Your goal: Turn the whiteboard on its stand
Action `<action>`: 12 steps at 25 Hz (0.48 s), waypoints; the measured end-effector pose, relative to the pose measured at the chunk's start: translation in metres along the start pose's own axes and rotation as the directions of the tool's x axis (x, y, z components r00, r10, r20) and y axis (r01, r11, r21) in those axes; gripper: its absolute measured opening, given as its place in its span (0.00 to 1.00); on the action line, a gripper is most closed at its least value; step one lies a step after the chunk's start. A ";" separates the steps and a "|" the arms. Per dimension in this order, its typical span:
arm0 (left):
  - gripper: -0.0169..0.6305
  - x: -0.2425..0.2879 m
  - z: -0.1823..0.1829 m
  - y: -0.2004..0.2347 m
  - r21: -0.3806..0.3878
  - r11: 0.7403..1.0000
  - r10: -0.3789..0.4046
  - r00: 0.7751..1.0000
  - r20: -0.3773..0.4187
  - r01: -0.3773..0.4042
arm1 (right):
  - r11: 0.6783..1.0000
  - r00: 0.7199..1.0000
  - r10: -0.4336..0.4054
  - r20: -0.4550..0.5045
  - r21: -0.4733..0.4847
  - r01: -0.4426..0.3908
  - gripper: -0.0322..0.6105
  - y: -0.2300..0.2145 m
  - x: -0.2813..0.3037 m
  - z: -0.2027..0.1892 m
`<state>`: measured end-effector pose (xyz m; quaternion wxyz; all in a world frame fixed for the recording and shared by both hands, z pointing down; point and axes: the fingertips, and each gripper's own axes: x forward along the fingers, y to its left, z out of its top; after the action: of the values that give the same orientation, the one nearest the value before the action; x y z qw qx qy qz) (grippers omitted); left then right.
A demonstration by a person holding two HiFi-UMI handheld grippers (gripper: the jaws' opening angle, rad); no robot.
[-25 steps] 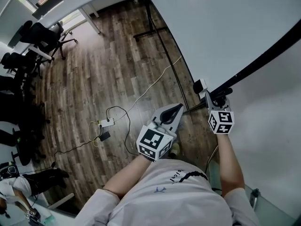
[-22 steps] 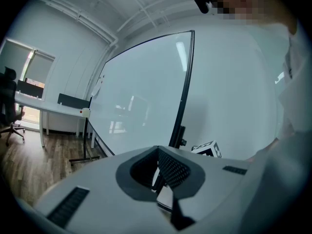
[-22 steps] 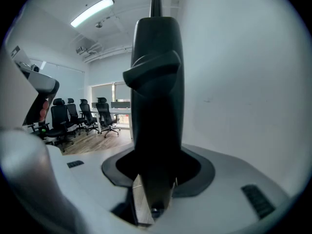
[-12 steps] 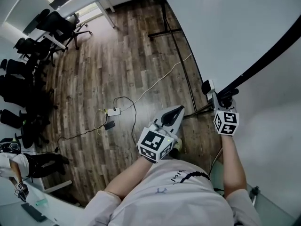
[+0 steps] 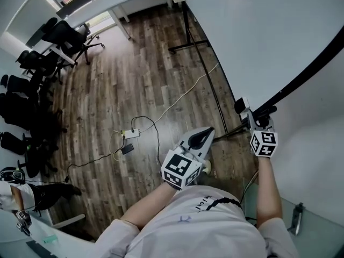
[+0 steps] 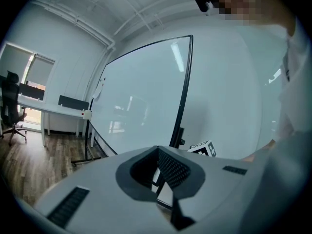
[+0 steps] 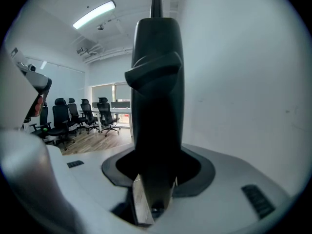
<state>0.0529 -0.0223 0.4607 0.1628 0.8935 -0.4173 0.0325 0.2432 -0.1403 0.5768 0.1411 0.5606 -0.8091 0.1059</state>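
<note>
One whiteboard point(image 5: 258, 31) at two o'clock, your right gripper point(image 5: 256, 121) clamped on its black frame point(image 7: 156, 82), your left gripper point(image 5: 204, 134) at six, jaws together.

White short-sleeved T-shirt point(image 5: 200, 229) with small dark print; left tool point(image 5: 201, 137) and right tool point(image 5: 250, 115) white-shelled, each carrying a black-and-white marker cube point(image 5: 181, 169).

The floor point(image 5: 118, 74) is wood plank. A white power strip point(image 5: 131, 134) with trailing cables point(image 5: 177, 98) lies left of the jaws of the left gripper point(image 5: 200, 138). Black office chairs point(image 5: 64, 36) stand far beyond, leftward.
</note>
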 end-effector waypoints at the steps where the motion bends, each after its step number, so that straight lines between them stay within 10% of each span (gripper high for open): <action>1: 0.04 -0.004 0.000 0.001 0.000 1.000 -0.006 1.000 -0.001 0.006 | 1.000 1.000 0.000 -0.005 -0.001 0.000 0.33 -0.001 0.000 0.001; 12: 0.04 -0.034 -0.016 0.007 -0.023 0.998 -0.050 0.999 -0.016 0.050 | 1.000 0.999 -0.019 -0.044 0.022 0.020 0.33 -0.003 0.000 -0.008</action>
<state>0.0266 0.0035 0.4711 0.1774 0.9015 -0.3936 0.0311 0.2468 -0.1391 0.5842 0.1535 0.5677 -0.7990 0.1258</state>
